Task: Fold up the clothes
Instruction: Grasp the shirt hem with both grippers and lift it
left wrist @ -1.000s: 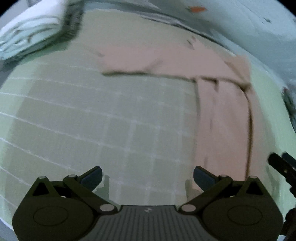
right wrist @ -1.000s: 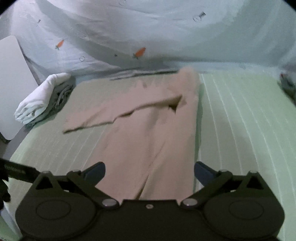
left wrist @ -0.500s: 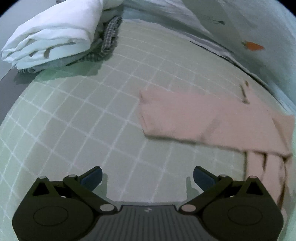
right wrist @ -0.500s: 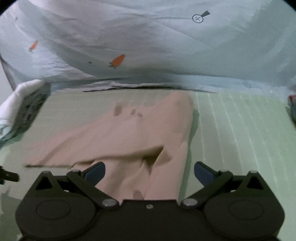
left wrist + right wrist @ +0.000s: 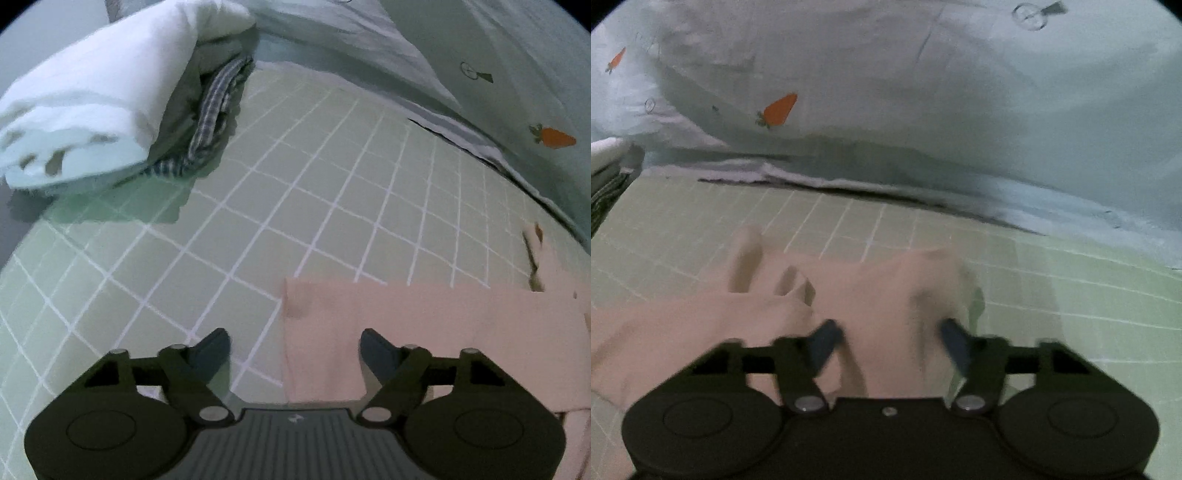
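A pale pink garment lies flat on the green checked mat (image 5: pixel 295 192). In the left wrist view its sleeve (image 5: pixel 424 325) stretches in from the right, and the sleeve's end lies under my left gripper (image 5: pixel 293 345). Those jaws are closing, with the cuff edge between them and neither pad pressing on it. In the right wrist view my right gripper (image 5: pixel 889 332) hovers low over the garment's upper part (image 5: pixel 879 284). Its jaws are closing too, blurred, with pink cloth between the fingers and no visible pinch.
A pile of folded clothes (image 5: pixel 110 99), white over grey checked fabric, sits at the mat's far left corner and shows at the left edge (image 5: pixel 609 166). A pale blue sheet with carrot prints (image 5: pixel 923 92) rises along the far side.
The left gripper slid left along the sleeve to its end. The right gripper moved up the garment to its upper part. Both pairs of jaws have narrowed from wide open.
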`<state>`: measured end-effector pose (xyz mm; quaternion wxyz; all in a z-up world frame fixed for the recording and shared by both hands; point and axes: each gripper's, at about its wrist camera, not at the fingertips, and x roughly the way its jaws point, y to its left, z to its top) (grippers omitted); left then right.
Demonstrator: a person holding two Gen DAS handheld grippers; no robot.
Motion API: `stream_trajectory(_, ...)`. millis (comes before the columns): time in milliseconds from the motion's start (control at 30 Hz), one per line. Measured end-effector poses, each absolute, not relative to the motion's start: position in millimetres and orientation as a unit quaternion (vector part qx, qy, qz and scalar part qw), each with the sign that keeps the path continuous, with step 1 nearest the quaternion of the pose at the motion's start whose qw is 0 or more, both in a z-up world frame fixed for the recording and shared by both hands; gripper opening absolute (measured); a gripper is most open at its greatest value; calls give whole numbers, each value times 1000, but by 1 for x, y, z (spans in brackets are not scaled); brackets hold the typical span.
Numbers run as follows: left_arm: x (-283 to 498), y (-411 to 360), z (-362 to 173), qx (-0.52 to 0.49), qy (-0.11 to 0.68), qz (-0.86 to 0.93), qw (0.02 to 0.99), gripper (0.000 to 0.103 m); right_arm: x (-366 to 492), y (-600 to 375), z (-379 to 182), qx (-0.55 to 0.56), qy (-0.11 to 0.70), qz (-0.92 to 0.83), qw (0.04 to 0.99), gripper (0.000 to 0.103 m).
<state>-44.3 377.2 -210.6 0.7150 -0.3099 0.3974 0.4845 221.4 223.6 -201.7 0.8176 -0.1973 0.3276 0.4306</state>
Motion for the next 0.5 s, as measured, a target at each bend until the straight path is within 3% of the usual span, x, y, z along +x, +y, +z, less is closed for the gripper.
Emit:
stream_trajectory(67, -38, 372, -210, -284, 403, 480, 725, 42, 224, 225, -207, -198, 327, 436, 815, 24)
stream_trajectory(100, -36, 370, -210, -276, 404, 471, 734, 31, 224, 222, -207, -194, 324, 440, 815, 18)
stream_trajectory(133, -36, 372, -209, -279, 403, 454, 744, 5, 225, 220, -207, -188, 323, 444, 815, 11)
stream_trajectory(300, -37, 377, -203, -291, 399, 443, 748, 4, 234, 207, -200, -142, 323, 454, 818, 8)
stream_trajectory(500, -48, 358, -137, -230, 331, 455, 794, 4, 236, 193, -173, -84, 312, 465, 824, 8)
